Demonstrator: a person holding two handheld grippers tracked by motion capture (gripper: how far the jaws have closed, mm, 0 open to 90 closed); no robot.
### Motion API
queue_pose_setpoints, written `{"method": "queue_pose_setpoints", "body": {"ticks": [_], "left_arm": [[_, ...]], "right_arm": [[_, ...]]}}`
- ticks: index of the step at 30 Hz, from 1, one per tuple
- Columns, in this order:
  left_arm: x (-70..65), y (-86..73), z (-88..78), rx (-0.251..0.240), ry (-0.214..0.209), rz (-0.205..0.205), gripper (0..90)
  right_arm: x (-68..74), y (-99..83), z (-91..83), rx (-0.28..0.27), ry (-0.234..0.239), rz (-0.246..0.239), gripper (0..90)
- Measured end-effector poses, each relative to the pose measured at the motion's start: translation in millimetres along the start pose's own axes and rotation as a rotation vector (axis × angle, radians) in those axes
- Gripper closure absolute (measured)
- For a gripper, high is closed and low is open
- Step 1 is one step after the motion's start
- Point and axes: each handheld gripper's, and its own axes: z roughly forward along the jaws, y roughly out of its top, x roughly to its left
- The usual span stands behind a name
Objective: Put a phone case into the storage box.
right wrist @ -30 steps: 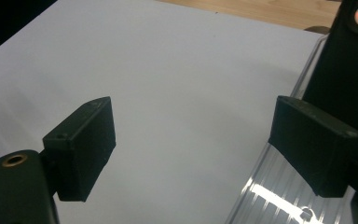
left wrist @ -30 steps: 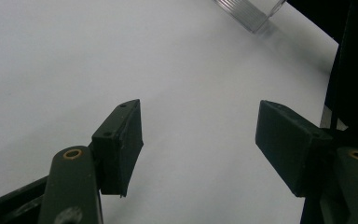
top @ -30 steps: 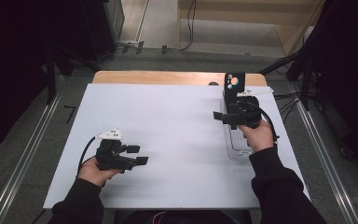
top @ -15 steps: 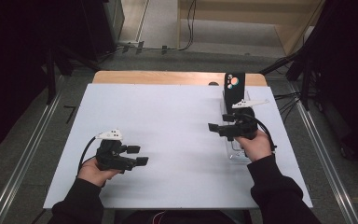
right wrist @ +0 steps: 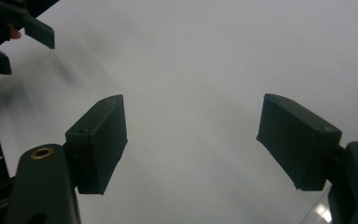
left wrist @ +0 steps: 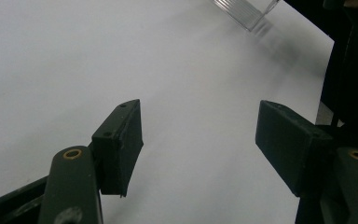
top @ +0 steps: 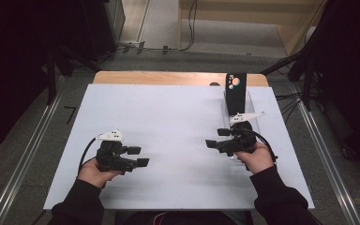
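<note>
High view: my right gripper [top: 218,138] hangs over the near end of the clear tray [top: 252,105], jaws apart, just narrowed, nothing between them. Left gripper view: my left gripper [left wrist: 200,135] gapes empty, with the tray's corner far ahead. Right gripper view: white table [right wrist: 191,93] lies between my jaws.

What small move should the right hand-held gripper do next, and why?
Probably move the right hand-held gripper forward toward the black device standing in the clear holder: its jaws, which have just been closing, hold nothing and point over bare table near the holder.
</note>
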Motion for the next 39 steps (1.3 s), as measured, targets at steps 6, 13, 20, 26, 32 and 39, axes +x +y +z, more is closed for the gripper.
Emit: {"method": "queue_pose_setpoints", "body": {"ticks": [6,13,20,26,32,39], "left_arm": [[-0.2,-2.1,-2.6,0.003,0.003,0.002,32.1],[0.0,-5.3,-4.7,0.001,0.005,0.001,32.1],[-0.6,-7.8,-5.7,0.006,0.005,0.006,32.1],[-2.1,-8.8,-5.3,0.003,-0.001,0.004,32.1],[-3.6,-10.4,-5.1,0.001,-0.003,0.006,32.1],[-6.0,-13.2,-5.2,0.005,-0.011,0.015,32.1]], "right_arm": [[4.3,-11.6,-1.4,0.021,0.026,-0.016,22.4],[10.8,-25.4,-3.2,0.044,0.053,-0.039,22.4],[16.0,-36.3,-5.4,0.074,0.070,-0.066,22.4],[18.6,-48.4,-6.2,0.086,0.089,-0.081,22.4],[17.1,-58.5,-7.3,0.104,0.088,-0.094,22.4],[13.7,-69.7,-7.5,0.120,0.094,-0.108,22.3]]}}
